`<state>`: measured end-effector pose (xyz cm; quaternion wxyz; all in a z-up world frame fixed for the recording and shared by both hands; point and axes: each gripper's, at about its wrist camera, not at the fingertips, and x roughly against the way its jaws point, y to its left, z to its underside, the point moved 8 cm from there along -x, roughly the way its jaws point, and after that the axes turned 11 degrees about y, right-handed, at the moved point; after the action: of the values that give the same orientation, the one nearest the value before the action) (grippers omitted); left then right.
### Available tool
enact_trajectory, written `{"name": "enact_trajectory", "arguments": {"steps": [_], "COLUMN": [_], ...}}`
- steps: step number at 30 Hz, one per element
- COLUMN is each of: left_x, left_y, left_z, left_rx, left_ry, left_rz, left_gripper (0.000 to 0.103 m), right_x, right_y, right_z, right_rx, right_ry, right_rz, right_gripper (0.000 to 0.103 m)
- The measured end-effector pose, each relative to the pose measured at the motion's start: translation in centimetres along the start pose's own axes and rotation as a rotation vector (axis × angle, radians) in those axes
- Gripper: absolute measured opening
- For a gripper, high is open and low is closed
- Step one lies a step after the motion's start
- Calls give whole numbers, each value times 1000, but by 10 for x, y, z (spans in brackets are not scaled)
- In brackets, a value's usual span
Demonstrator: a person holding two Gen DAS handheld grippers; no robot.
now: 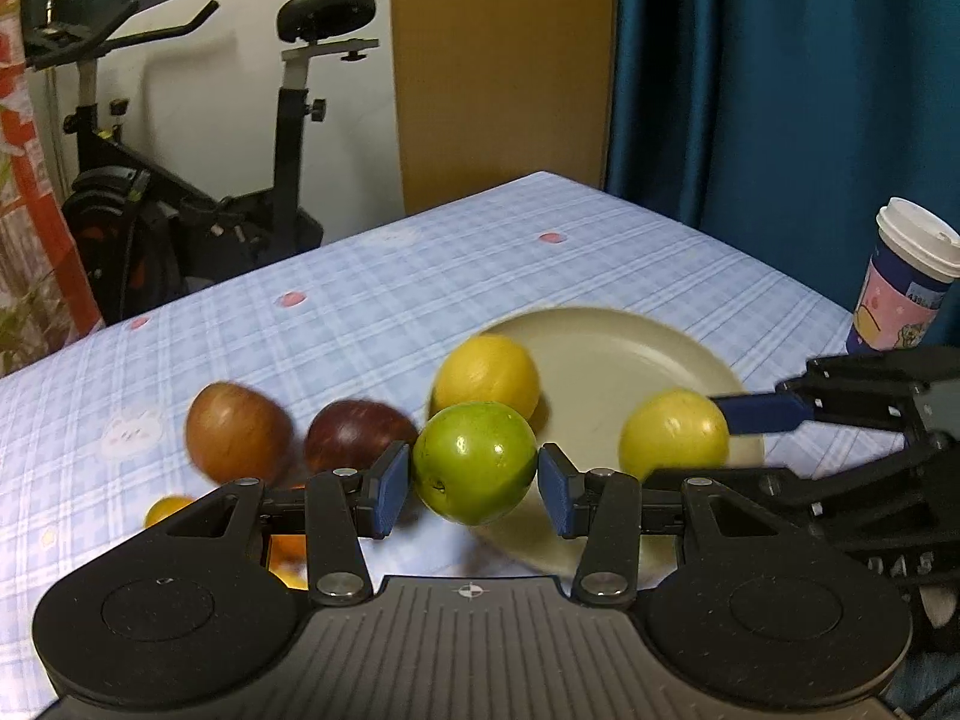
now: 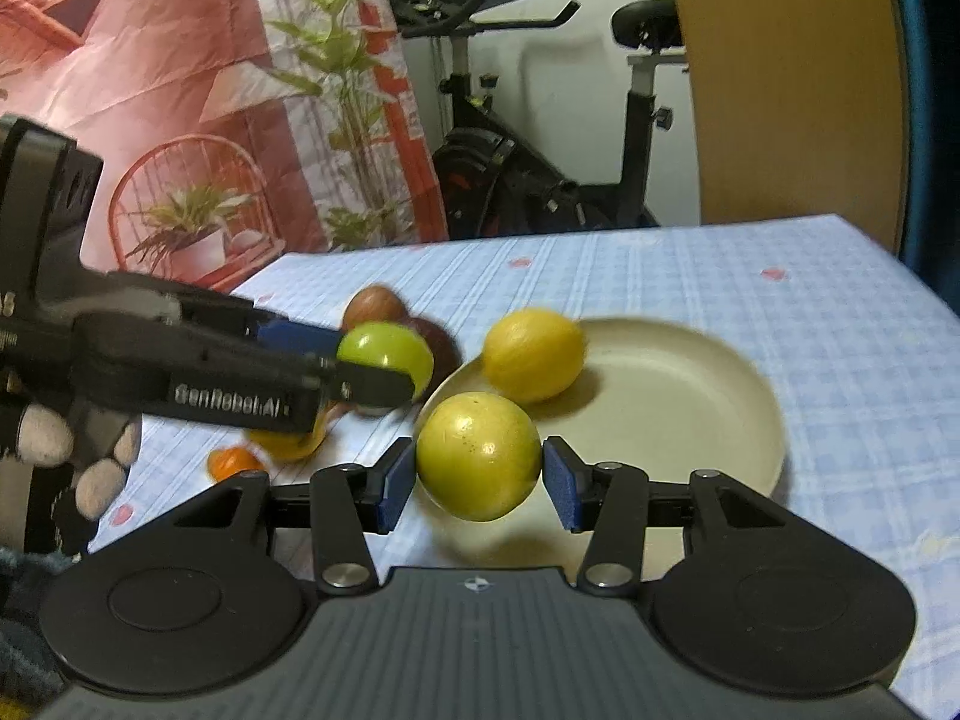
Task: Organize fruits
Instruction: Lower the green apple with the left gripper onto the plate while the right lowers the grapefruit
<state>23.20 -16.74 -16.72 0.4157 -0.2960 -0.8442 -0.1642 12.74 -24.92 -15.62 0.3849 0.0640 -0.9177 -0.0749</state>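
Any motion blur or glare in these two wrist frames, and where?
Left wrist view: the brown fruit and plate rim smear with motion blur, while the green fruit stays sharp with small glare spots. Right wrist view: the lemon and plate edge blur, the held yellow fruit is crisp; fisheye bends the table edges.

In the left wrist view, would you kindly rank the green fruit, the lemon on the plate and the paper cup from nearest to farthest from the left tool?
1. Green fruit: between the left tool's pads.
2. Lemon: just behind, on the plate's near-left rim.
3. Paper cup: far right, by the table edge.
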Motion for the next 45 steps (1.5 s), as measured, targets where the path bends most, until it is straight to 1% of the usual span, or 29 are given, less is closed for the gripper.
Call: {"name": "enact_trajectory", "arguments": {"steps": [4,10,15,20,26,30,35,45], "left_x": [-12,-34,-47,-53,-54,-55,-55,-59], "left_y": [-9,-16,-12,-11,-14,-14,-14,-15], "left_z": [-10,-5,-4,-4,-2,-1,-2,-2], "left_rx": [-5,-27,-30,-48,-81,-84,-78,-108], "left_ry": [0,44,68,84,88,85,78,80], "left_rz": [18,19,2,-15,-27,-32,-30,-41], "left_gripper": [49,49,49,49,49,50,50,52], "right_x": [-3,-27,-52,-70,-79,-86,-89,-92], "right_y": [-25,-62,-76,-74,-76,-80,-82,-82], "right_z": [-14,-30,-39,-46,-54,-57,-55,-57], "right_rx": [-24,-38,-54,-20,-25,-16,-23,-20], "right_ry": [-6,19,33,51,41,55,50,51], "right_rz": [24,57,65,65,71,83,89,97], "right_gripper": [49,49,49,49,49,49,49,50]}}
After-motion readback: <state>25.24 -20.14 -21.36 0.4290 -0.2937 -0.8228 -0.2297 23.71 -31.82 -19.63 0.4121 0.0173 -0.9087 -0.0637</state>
